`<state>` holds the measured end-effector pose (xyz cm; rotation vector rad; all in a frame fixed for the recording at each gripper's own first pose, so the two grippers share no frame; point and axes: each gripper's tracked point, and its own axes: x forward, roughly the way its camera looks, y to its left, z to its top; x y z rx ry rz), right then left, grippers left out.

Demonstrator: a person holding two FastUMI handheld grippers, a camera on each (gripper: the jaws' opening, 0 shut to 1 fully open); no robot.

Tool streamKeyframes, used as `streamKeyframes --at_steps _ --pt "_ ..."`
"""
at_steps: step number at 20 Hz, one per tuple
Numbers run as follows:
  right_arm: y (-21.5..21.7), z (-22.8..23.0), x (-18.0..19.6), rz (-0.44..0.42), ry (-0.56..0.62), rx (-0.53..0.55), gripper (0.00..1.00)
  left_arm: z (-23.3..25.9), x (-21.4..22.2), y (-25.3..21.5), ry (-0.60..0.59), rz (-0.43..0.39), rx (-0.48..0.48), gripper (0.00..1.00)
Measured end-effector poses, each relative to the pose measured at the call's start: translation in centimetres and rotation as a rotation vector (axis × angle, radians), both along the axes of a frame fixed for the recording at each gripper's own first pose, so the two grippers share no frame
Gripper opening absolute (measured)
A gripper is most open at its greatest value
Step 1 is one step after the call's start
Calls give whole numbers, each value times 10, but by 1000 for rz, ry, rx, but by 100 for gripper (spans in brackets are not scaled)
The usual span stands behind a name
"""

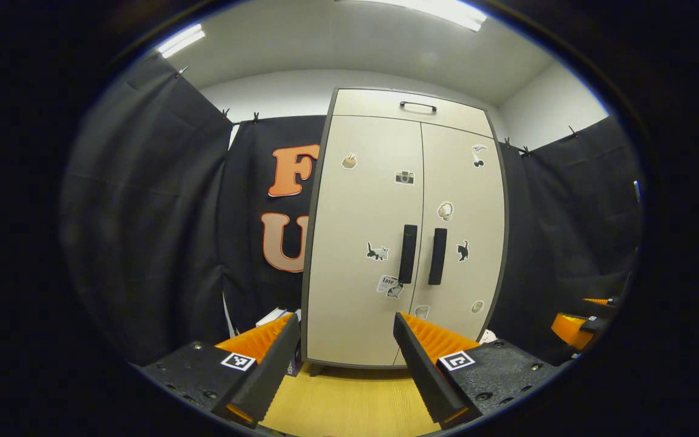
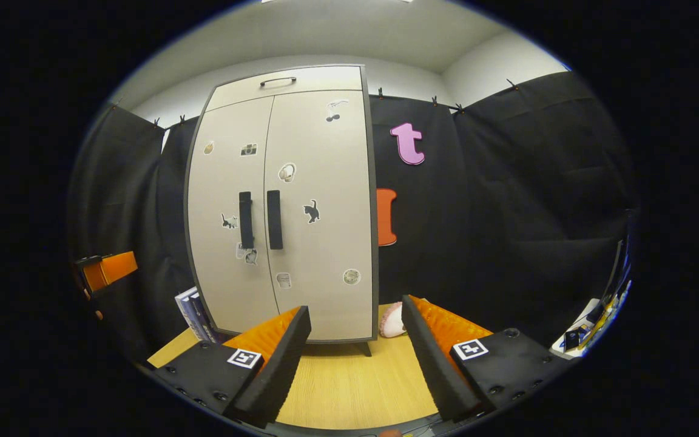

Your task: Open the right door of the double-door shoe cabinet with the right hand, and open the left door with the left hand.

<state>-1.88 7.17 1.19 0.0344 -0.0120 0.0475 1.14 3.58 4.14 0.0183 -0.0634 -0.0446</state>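
The beige double-door shoe cabinet [image 1: 380,200] [image 2: 319,182] stands upright ahead with both doors closed and small stickers on them. Two dark vertical handles sit side by side at the middle seam: the left door handle [image 1: 408,254] [image 2: 245,220] and the right door handle [image 1: 437,256] [image 2: 273,220]. My left gripper [image 1: 345,321] is open, well short of the cabinet, holding nothing. My right gripper [image 2: 355,306] is also open and empty, a similar distance back and off to the cabinet's right side. In each view the other gripper shows at the edge [image 1: 574,328] [image 2: 107,270].
A drawer with a thin handle [image 1: 417,106] [image 2: 277,80] tops the cabinet. Books [image 2: 192,312] lean by its left foot, and a pale pink object [image 2: 392,321] lies by its right foot. A wooden floor [image 2: 349,376] runs up to it; black cloth walls surround it.
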Motion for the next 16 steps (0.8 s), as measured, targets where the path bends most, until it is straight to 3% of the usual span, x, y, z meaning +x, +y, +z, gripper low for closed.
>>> streamKeyframes --at_steps 5,11,16 --pt "22 14 23 23 -29 -16 99 4 9 -2 5 -40 -10 95" --pt "70 31 85 81 -19 -49 99 -6 18 17 22 -29 -40 95" --pt "121 52 138 144 -26 16 99 -16 28 35 39 -8 -24 94"
